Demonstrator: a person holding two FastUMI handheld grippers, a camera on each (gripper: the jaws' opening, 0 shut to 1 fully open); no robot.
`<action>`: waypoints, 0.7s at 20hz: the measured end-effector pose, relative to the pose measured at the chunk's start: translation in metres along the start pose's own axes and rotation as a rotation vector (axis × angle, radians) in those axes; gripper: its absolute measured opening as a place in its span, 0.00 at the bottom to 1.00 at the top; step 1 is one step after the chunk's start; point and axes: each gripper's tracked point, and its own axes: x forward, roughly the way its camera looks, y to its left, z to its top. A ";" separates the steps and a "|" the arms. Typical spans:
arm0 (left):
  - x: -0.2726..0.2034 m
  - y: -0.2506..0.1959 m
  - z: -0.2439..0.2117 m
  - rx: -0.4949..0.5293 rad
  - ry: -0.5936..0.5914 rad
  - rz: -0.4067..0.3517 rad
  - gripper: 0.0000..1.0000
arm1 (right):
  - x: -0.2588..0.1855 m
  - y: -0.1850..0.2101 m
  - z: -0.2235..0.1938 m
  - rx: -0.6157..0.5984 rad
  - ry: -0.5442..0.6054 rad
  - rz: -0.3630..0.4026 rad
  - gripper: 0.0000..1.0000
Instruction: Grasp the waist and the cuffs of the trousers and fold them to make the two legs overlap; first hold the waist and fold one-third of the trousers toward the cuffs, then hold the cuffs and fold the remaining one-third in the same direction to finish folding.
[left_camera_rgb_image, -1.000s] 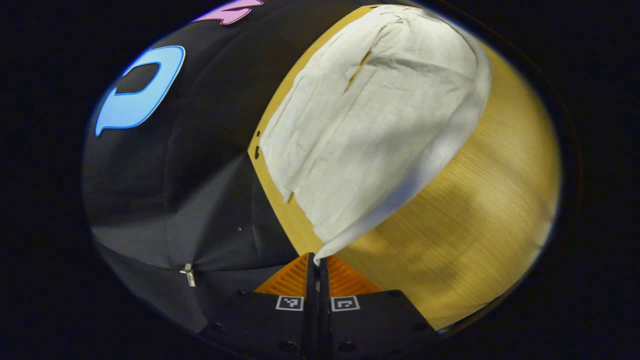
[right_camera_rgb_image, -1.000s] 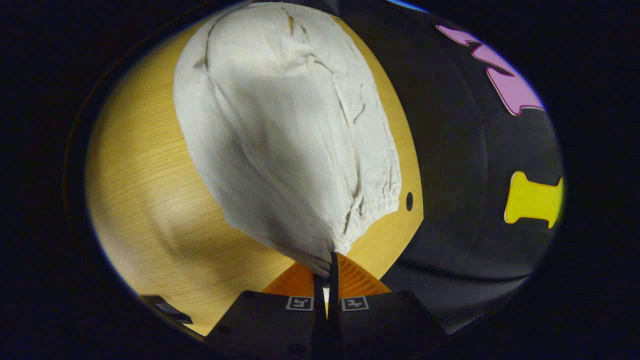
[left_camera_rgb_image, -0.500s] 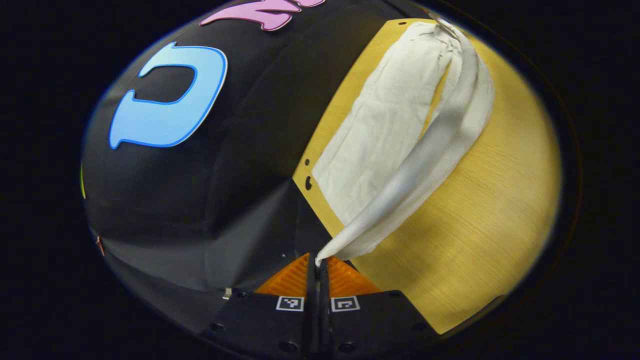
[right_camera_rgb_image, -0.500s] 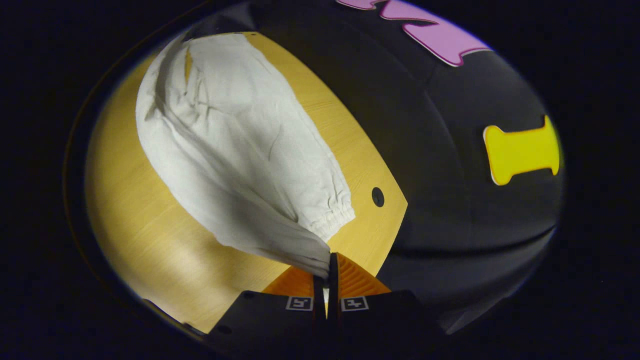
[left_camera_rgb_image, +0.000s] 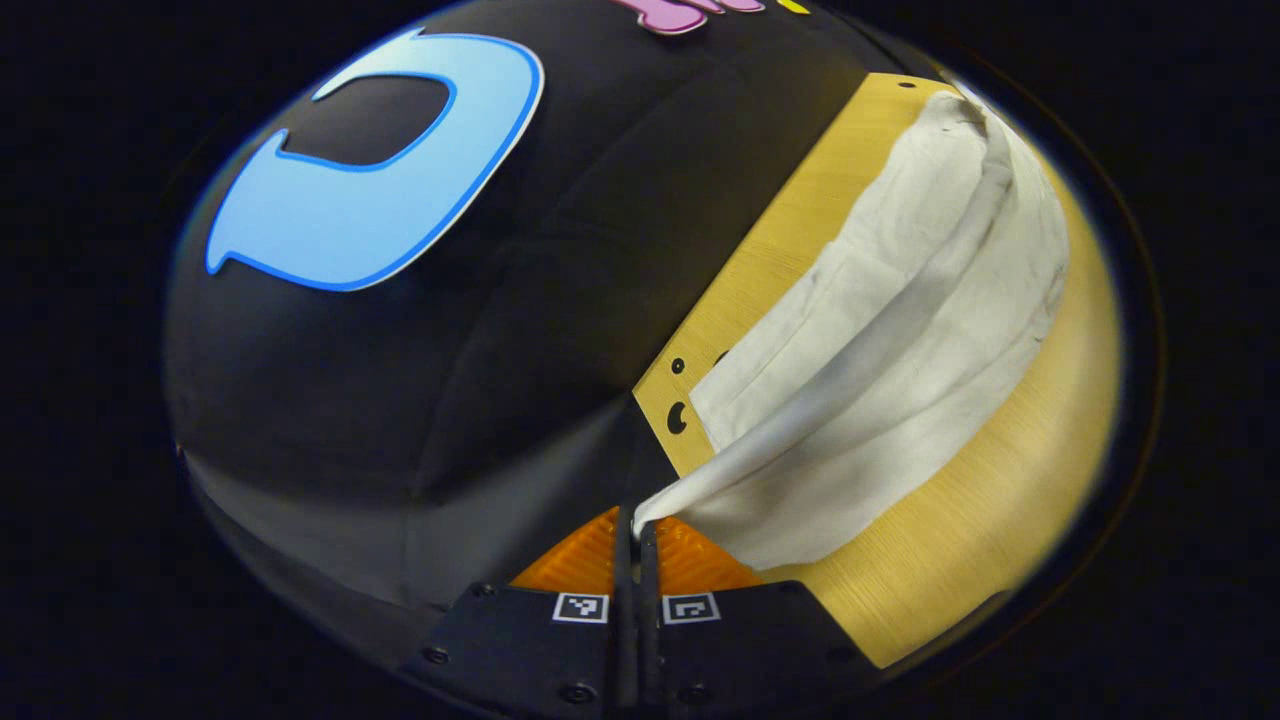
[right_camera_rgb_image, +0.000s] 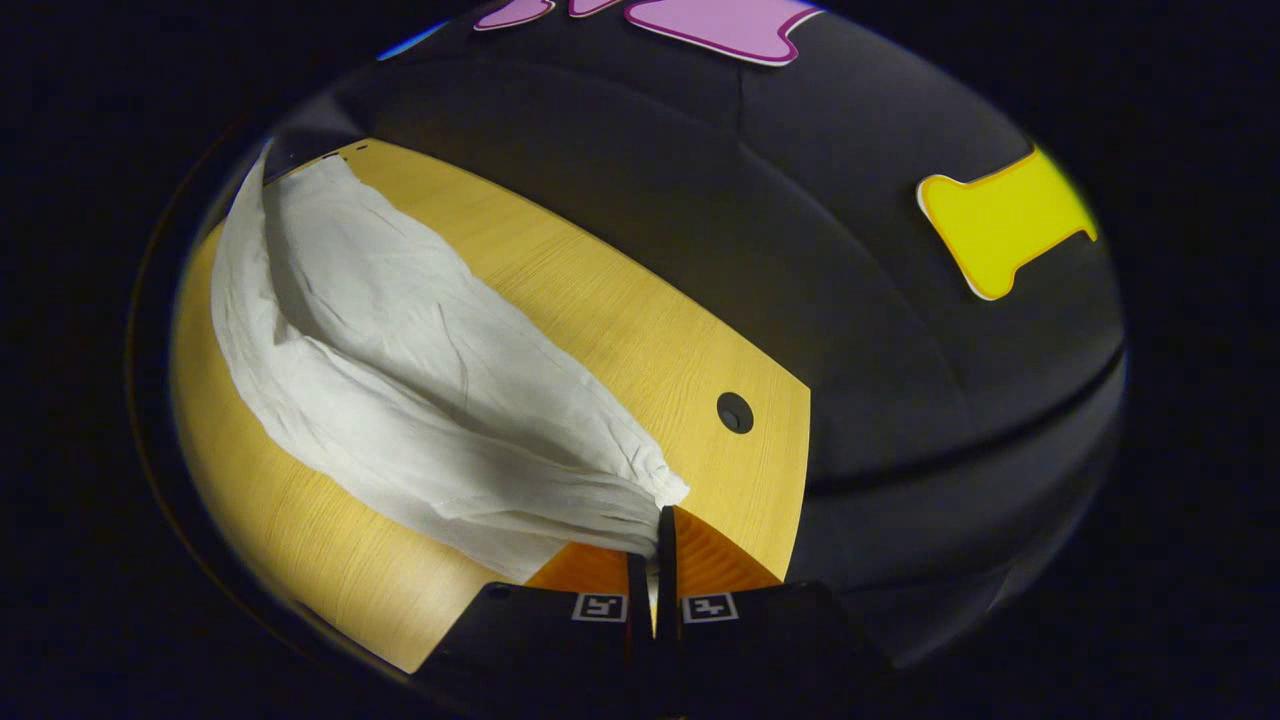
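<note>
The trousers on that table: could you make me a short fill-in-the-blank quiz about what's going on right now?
1. The trousers lie on a ____ table.
2. The left gripper is ____ on the cloth.
3. The right gripper pinches the end with the gathered, elastic ____.

Missing words: wooden; shut; cuff

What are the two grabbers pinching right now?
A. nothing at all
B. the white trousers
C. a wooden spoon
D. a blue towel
B: the left gripper and the right gripper are each shut on an edge of the white trousers, which drape from them down onto the wooden table.
</note>
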 end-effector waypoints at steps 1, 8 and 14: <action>0.010 -0.002 0.002 -0.023 -0.004 -0.006 0.05 | 0.004 -0.004 0.002 0.024 0.001 -0.006 0.05; 0.073 -0.033 -0.009 -0.113 0.072 -0.027 0.05 | 0.051 -0.013 0.017 0.323 0.004 -0.029 0.05; 0.106 -0.092 -0.006 -0.190 0.121 -0.139 0.05 | 0.079 -0.006 0.021 0.493 0.023 -0.027 0.12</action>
